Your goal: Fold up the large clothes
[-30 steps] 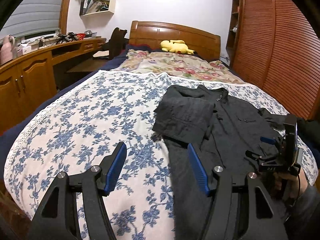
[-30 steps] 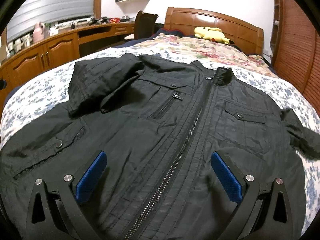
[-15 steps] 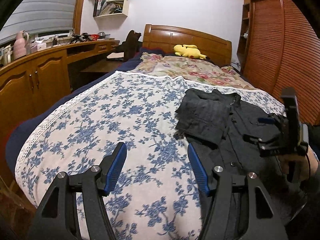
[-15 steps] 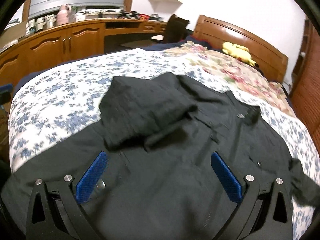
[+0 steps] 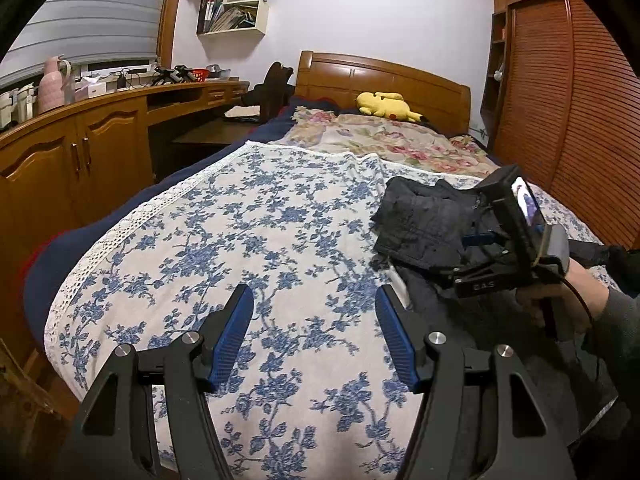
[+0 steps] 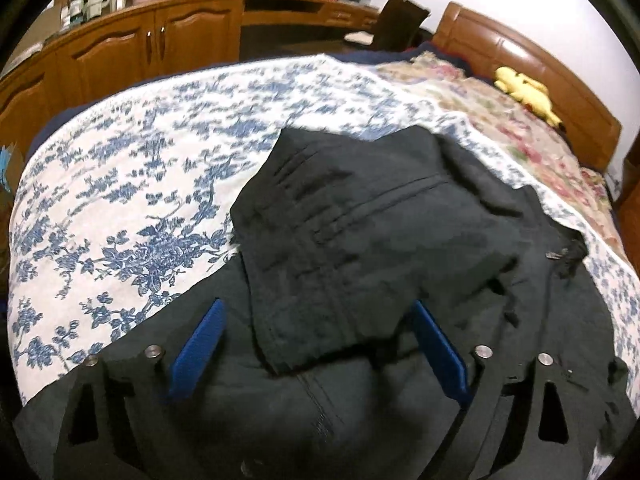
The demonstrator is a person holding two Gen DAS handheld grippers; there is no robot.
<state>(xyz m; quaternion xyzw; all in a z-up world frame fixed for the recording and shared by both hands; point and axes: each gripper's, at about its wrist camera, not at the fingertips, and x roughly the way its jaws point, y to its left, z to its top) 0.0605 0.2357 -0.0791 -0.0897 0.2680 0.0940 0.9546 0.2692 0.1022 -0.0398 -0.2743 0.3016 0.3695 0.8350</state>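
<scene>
A black zip jacket [image 6: 400, 248] lies front-up on the bed, its left sleeve folded in over the chest. In the left wrist view the jacket [image 5: 424, 228] lies at the right. My left gripper [image 5: 316, 332] is open and empty, above the blue-flowered bedspread [image 5: 240, 240], left of the jacket. My right gripper [image 6: 316, 344] is open and empty, low over the jacket with the folded sleeve's end between its fingers. The right gripper also shows in the left wrist view [image 5: 476, 240], held by a hand over the jacket.
A wooden headboard [image 5: 384, 76], a yellow plush toy [image 5: 384, 106] and a rose-patterned cover [image 5: 392, 144] are at the far end. Wooden cabinets and a desk [image 5: 80, 148] run along the left. A slatted wardrobe [image 5: 568, 112] stands at the right.
My left gripper has swung left, away from the jacket, over the bedspread. My right gripper has turned left and dropped toward the folded sleeve. Both stay open.
</scene>
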